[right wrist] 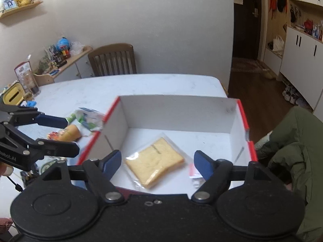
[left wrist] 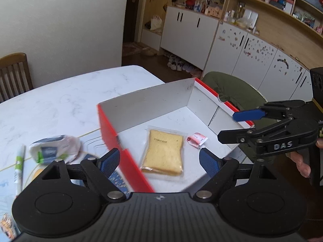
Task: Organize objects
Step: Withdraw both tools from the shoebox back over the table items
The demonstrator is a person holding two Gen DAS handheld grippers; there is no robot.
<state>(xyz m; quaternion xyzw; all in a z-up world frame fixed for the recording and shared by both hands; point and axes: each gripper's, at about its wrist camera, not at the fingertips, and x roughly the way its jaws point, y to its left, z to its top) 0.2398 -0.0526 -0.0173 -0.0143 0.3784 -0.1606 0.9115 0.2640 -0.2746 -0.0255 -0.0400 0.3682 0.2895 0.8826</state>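
Red-edged and white inside, the open box (left wrist: 145, 102) sits on our marble worktop (left wrist: 60, 100) and already holds a bagged slice of bread (left wrist: 163, 151) and a small red-and-white packet (left wrist: 196, 139), both lying flat on its floor. Our left tool (left wrist: 159, 161) hangs above the box's near left wall with its blue pads spread wide and nothing between them; our right tool (right wrist: 157, 164) hovers over the near edge of the box, its jaws equally wide and empty, the bread directly ahead and below.

What we judge the next move turns on lies outside the box: a crumpled white-and-green wrapped item (left wrist: 54, 148) and a green-and-white pen (left wrist: 20, 163) rest on the worktop to the left of the box wall. Both lie left of our left tool, which is clearly the nearer one; the right would have to cross the whole box. The pen's long axis runs roughly away from us, so the left pads would close across it with little turning.

The right wrist view adds what the left lacks: a yellowish item (right wrist: 69, 133) just beside the box's left wall, plus clutter at the far left end of the worktop. The left wrist view alone shows the pen
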